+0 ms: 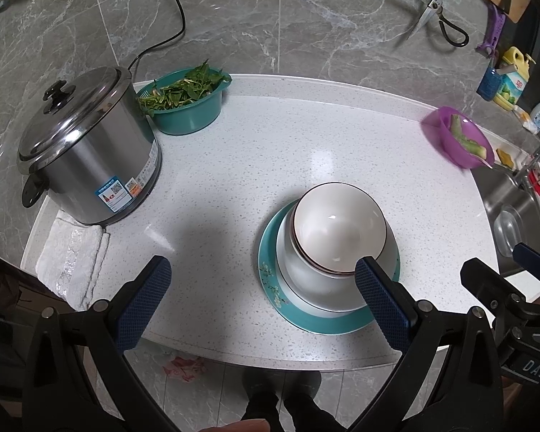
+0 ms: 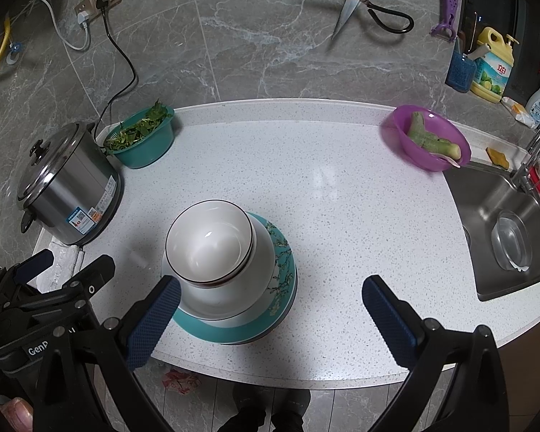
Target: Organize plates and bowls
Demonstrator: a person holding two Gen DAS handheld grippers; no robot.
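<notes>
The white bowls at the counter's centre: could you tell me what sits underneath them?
The nested white bowls rest on a teal plate with a blossom pattern; its centre is covered.

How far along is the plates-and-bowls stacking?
Looks done: white bowls sit nested on the teal plate near the counter's front edge. In hand: nothing; left gripper and right gripper are open and empty. Left: no loose dishes visible on the counter.

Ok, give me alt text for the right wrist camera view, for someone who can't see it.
A stack of white bowls sits on a teal plate on a white speckled counter, between two open grippers, the right gripper empty. Behind are a steel cooker, a teal bowl of greens and a purple bowl; a sink lies right.
</notes>
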